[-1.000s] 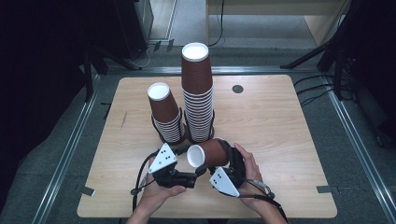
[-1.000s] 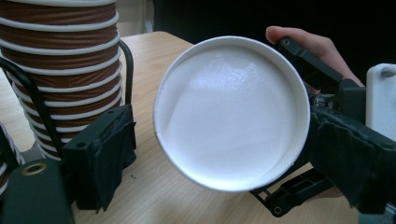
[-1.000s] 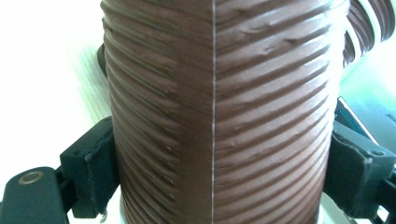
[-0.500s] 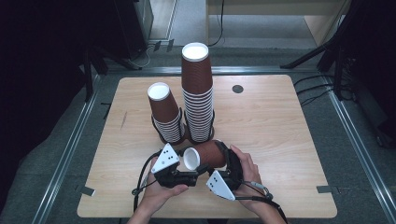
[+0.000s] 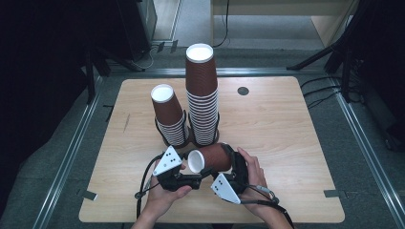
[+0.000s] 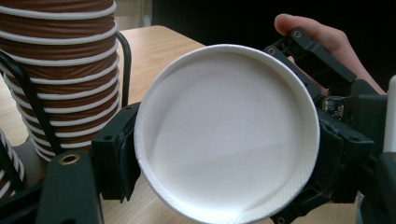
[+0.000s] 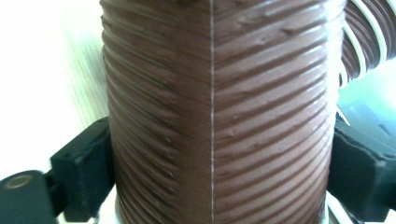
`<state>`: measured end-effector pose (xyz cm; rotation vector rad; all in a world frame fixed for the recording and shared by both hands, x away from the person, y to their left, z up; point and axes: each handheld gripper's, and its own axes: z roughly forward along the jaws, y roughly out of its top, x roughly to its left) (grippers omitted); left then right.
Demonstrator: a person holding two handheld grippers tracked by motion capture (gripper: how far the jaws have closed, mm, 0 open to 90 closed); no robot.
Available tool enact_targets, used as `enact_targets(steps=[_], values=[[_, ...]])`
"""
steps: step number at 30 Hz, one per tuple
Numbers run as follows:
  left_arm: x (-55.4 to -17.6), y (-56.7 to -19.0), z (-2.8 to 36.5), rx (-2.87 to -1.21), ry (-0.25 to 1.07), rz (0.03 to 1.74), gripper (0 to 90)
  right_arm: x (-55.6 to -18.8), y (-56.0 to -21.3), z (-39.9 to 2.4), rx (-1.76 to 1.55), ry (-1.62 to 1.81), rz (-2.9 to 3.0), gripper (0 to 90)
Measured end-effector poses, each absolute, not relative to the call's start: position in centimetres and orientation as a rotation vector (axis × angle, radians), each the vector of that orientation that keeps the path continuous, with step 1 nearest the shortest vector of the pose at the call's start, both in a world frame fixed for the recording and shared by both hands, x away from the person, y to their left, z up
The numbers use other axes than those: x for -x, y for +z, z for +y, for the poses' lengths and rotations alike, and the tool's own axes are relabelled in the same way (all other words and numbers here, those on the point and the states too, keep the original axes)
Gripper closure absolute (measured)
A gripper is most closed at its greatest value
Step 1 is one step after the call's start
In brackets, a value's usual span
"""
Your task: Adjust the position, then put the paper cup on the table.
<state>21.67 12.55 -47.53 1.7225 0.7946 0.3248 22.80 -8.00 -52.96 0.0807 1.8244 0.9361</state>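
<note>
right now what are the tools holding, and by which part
A brown ribbed paper cup lies on its side between both tools. The left tool pinches its white rim; the right tool, jaws just opened wider, flanks its ribbed body, with no clear grip.

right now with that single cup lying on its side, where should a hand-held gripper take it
Grip the ribbed brown wall of the single cup around its middle, jaws on opposite sides, coming in from the person's side. It lies level, white mouth toward the left hand-held gripper, and the stacks crowd the far side.
</note>
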Motion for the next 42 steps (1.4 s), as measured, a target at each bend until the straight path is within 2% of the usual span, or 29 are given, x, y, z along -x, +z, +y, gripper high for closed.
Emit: enact_targets(steps=[28, 36, 42], values=[[-22.0, -46.9, 14.4, -1.614, 0.303, 0.803, 23.5, -23.0, -51.9, -12.3, -0.089, 0.929, 1.82, 0.0], [-21.9, -46.8, 14.8, -1.601, 0.32, 0.809, 23.5, -23.1, -51.3, -14.4, -0.188, 0.891, 1.761, 0.0], [-22.1, -46.9, 15.1, -1.585, 0.323, 0.82, 23.5, -23.0, -50.8, -14.9, -0.341, 1.004, 1.76, 0.0]])
